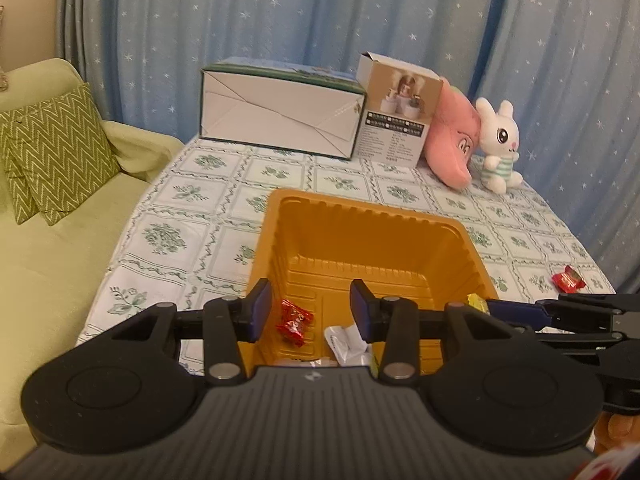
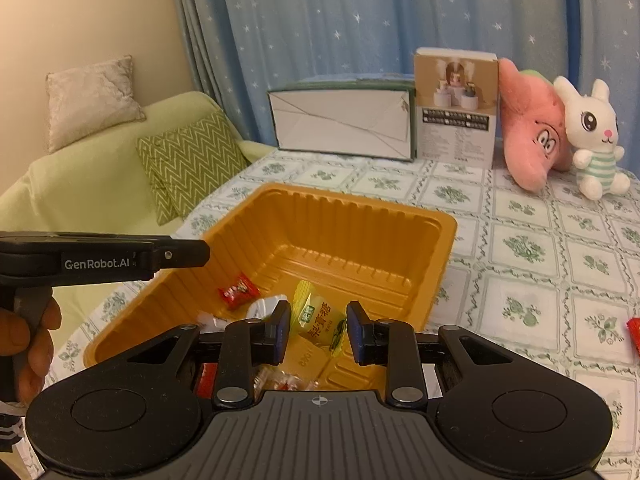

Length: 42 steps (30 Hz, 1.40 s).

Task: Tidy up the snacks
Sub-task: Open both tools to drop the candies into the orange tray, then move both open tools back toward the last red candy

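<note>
An orange plastic tray (image 1: 360, 205) (image 2: 360, 197) sits on the flowered tablecloth. My left gripper (image 1: 311, 312) hangs open over its near end, with nothing between its pads. Below it, on the tray floor, lie a red wrapped candy (image 1: 295, 321) (image 2: 239, 291) and a white wrapper (image 1: 346, 342) (image 2: 260, 307). My right gripper (image 2: 319, 330) (image 1: 493, 306) is over the tray's near right corner, shut on a yellow candy packet (image 2: 320, 318) (image 1: 477, 303). The left gripper (image 2: 188, 255) reaches in from the left in the right wrist view, held by a hand (image 2: 24, 340).
Another red candy (image 1: 568, 279) (image 2: 634, 338) lies on the cloth right of the tray. At the table's back stand a white-and-green box (image 1: 280, 116), a small carton (image 1: 394, 120), a pink plush (image 1: 454, 140) and a white rabbit plush (image 1: 500, 144). A green sofa (image 1: 48, 272) borders the table's left edge.
</note>
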### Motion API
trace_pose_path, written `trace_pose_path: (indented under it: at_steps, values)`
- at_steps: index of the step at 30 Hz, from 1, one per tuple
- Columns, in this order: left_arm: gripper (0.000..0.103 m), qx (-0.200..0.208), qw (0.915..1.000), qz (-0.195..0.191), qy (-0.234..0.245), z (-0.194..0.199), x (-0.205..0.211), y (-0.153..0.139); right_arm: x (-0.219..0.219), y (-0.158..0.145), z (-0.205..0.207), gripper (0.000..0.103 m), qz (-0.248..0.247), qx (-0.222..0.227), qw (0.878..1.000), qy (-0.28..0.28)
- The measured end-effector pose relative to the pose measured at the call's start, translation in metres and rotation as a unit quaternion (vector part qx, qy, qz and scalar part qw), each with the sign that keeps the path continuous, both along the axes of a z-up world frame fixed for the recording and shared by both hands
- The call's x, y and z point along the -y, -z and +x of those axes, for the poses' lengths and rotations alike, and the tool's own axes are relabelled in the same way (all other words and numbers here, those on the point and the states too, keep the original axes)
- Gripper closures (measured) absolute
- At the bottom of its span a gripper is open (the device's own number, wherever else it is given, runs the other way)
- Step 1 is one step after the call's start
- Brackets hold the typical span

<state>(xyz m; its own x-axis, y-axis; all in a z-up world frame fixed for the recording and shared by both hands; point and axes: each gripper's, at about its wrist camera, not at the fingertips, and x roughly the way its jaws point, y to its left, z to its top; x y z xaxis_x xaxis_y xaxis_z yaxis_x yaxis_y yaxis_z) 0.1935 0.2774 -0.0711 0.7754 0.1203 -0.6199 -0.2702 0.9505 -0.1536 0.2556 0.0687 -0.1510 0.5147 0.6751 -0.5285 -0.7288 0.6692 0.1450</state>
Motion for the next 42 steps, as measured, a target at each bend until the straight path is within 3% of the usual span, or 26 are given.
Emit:
trace_pose_path:
  at_steps: [2,4,5,12,20,29,42]
  values:
    - [0.063,0.001,1.0000,0.000,-0.001,-0.001,0.000,-0.001,-0.001,0.000,0.000,0.067,0.005,0.000,1.000,-0.011]
    - [0.063,0.000,1.0000,-0.002,-0.001,-0.003,0.000,-0.001,0.000,0.000,0.000,0.035,0.005,-0.003,1.000,-0.011]
    - [0.062,0.000,1.0000,-0.002,0.001,-0.004,0.001,-0.001,0.002,0.000,-0.001,0.032,0.009,-0.001,1.000,-0.008]
    - [0.056,0.009,1.0000,0.004,0.003,-0.010,0.009,-0.007,0.025,-0.007,-0.010,0.032,0.006,0.014,1.000,0.016]
    - [0.046,0.026,0.9995,0.014,0.013,-0.023,0.034,-0.031,0.077,-0.013,-0.029,0.032,0.010,0.008,0.996,0.088]
    - [0.027,0.036,0.9980,0.026,0.045,-0.053,0.100,-0.054,0.146,-0.027,-0.072,0.032,0.030,-0.008,0.986,0.163]
    - [0.016,0.029,0.9957,0.000,0.088,-0.098,0.184,-0.062,0.228,-0.035,-0.131,0.032,0.030,-0.041,0.965,0.256]
